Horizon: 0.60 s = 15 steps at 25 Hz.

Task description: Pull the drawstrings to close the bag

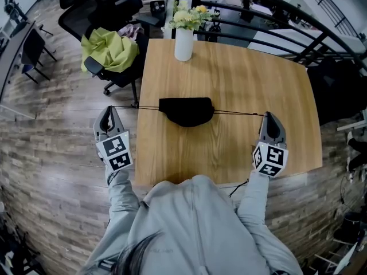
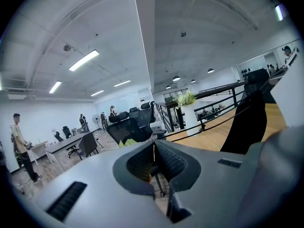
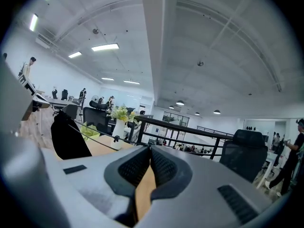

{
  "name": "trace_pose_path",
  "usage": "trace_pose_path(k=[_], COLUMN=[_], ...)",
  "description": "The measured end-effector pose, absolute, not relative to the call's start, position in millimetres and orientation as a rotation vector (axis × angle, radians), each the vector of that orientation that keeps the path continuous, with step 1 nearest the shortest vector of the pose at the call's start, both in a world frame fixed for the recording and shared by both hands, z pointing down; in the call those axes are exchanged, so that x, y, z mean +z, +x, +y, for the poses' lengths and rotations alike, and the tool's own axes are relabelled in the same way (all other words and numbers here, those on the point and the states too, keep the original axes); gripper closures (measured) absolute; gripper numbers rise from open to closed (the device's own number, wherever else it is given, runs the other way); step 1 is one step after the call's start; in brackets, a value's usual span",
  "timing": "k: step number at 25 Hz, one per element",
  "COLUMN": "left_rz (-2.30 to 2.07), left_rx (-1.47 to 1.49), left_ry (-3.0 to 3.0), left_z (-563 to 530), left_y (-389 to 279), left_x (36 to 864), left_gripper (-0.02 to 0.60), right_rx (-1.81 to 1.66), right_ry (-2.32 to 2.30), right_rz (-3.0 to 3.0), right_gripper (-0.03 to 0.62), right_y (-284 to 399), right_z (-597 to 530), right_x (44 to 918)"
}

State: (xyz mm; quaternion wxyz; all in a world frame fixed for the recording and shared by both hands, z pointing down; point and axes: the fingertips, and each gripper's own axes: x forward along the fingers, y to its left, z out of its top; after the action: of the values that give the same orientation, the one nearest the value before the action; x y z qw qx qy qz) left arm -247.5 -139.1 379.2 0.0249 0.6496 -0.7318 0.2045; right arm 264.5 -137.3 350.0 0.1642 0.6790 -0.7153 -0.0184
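Pulling step is in hand, by my read. Your left tool [image 1: 109, 110] is clamped shut on the left drawstring [image 1: 137, 107], and your right tool [image 1: 267, 116] is clamped shut on the right drawstring [image 1: 238, 113]. Both tool views show the pads together with no gap and a cord running to the tips.

The bag [image 1: 186, 111] is black and lies flat at centre frame on the bench [image 1: 229, 67]. Its straight top edge faces the vase [image 1: 183, 43] at upper centre. Each cord leaves one end of that edge and looks taut and near straight. The left one crosses the bench's left edge to your left tool at lower left, off the bench. The right one runs to your right tool at lower right, over the bench.

The top edge reads wide, so I judge the mouth only partly cinched, if at all. I can't see the gathers.

Next move as I'd call it:
- Draw both tools apart along the cord line, toward frame left and frame right.
- Match the pull on both sides. Nothing pins the bag, so a lopsided pull will likely drag it sideways.
- Keep the cords low.
- Watch for cord slipping through the pads.
- Stop once the top edge bunches tight.
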Motion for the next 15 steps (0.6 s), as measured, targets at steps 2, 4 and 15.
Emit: trace_pose_path(k=[2,4,15], left_rz=[-2.257,-2.253,-2.226], left_rx=[0.636,0.645,0.645], left_ry=[2.005,2.006,2.003], left_z=[-136.5,-134.4,-129.1], left_y=[-249.9,-251.2,-258.3], left_x=[383.1,386.1,393.4], left_gripper=[0.554,0.554,0.552], right_rx=[-0.045,-0.041,-0.033], right_ry=[1.941,1.943,1.946], right_rz=[-2.038,-2.034,-2.011], right_gripper=[0.571,0.571,0.570], right_y=[267.6,270.6,279.2], right_z=[-136.2,-134.9,-126.7], right_x=[350.7,352.2,355.3])
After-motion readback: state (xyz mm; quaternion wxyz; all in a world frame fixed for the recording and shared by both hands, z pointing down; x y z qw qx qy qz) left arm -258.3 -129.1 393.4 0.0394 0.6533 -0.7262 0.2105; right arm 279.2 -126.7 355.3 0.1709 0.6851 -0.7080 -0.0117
